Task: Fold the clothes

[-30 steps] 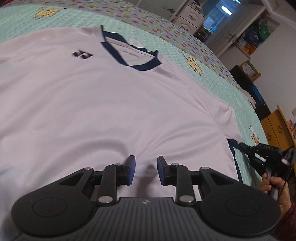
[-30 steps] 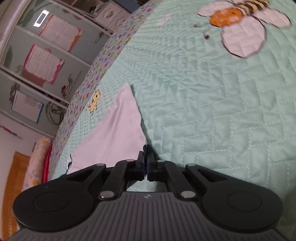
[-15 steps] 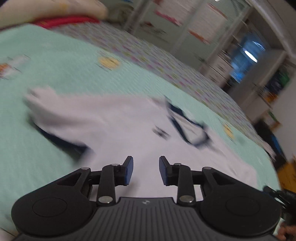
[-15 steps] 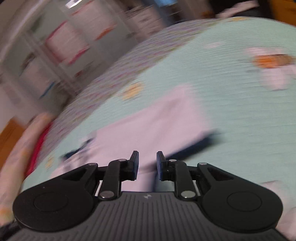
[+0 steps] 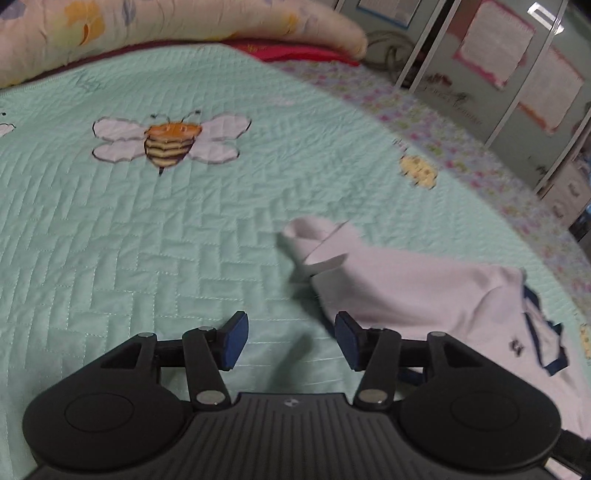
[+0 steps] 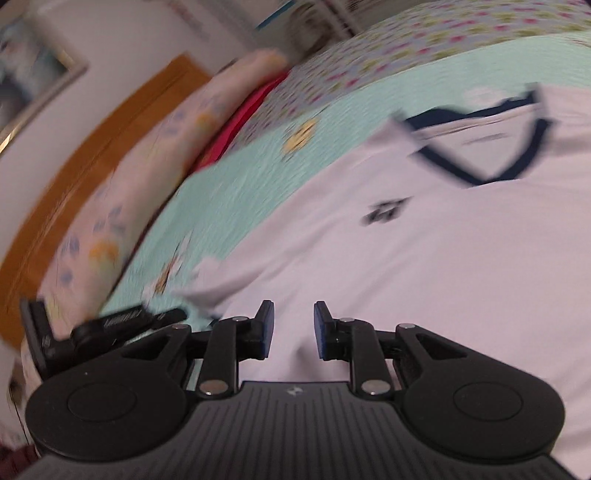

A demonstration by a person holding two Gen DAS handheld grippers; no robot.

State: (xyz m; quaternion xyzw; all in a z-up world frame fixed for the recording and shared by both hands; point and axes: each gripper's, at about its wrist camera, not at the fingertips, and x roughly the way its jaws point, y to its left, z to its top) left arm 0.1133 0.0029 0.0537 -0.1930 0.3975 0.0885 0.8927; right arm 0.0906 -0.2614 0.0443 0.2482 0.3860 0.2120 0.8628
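Your left gripper [image 5: 291,343] hangs over the bare green quilt [image 5: 147,236] with its jaws spread wide and nothing between them. The white shirt [image 5: 406,291] lies just to the right of that gripper, spread flat on the quilt; its rolled sleeve end [image 5: 314,240] points up and away, and the right blue pad [image 5: 347,341] sits close to the shirt's edge, though you cannot tell from this view whether it touches the cloth. The navy collar [image 5: 546,350] shows at the far right of the left wrist view. A stitched bee [image 5: 170,142] decorates the quilt well away to the upper left, and a flowered pillow [image 5: 147,26] lies along the top edge of the bed.

Your right gripper [image 6: 291,330] is above the chest of the shirt [image 6: 424,277], jaws parted a moderate way and gripping nothing. The right wrist view is blurred. Ahead of the pads you see the small dark logo [image 6: 386,212] and, further up, the V-shaped navy collar [image 6: 480,162]. A sleeve [image 6: 218,280] sticks out to the left onto the quilt [image 6: 240,192]. Your left gripper [image 6: 103,328] appears at the lower left of this view, beside that sleeve. A wooden headboard [image 6: 85,177] runs behind the pillow [image 6: 122,206].
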